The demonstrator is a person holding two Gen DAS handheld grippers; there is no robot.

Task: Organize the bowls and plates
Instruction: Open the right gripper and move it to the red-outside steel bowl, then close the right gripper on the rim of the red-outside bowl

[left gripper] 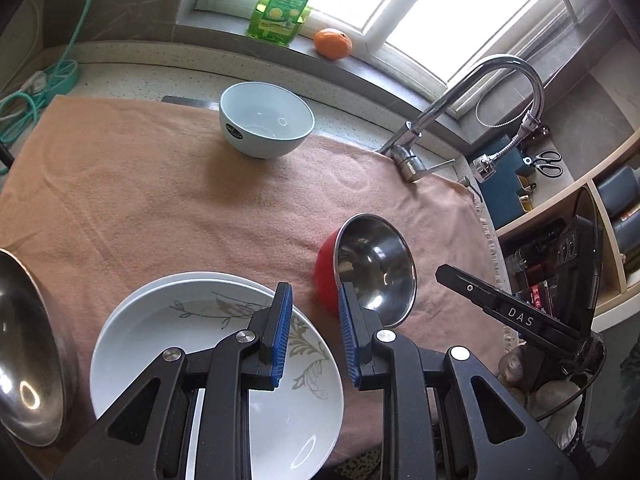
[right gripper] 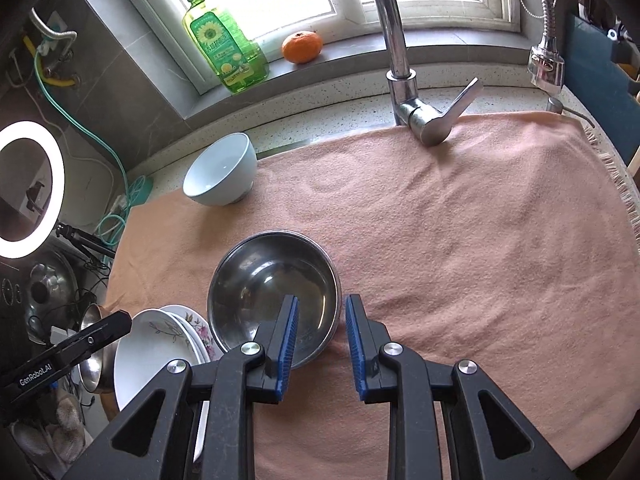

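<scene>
A stack of white plates (left gripper: pixel 192 364) with a leaf pattern lies on the pink towel (left gripper: pixel 160 200) at the near left. My left gripper (left gripper: pixel 314 292) hovers over the stack's right rim, open, with nothing between its blue pads. A steel bowl with a red outside (left gripper: pixel 372 268) sits just right of the plates. My right gripper (right gripper: pixel 322 304) is open and straddles the near right rim of this steel bowl (right gripper: pixel 272 292), its pads not pressing on it. A pale blue bowl (left gripper: pixel 266 120) (right gripper: pixel 220 170) stands upright at the towel's far edge. The plates (right gripper: pixel 152 348) also show beneath the left gripper's black finger (right gripper: pixel 92 336).
Another steel bowl (left gripper: pixel 28 344) lies left of the plates. A faucet (right gripper: pixel 400 52) rises at the towel's far right. A green soap bottle (right gripper: pixel 224 48) and an orange (right gripper: pixel 302 46) stand on the sill. Shelves (left gripper: pixel 580 232) are on the right, a ring light (right gripper: pixel 24 188) on the left.
</scene>
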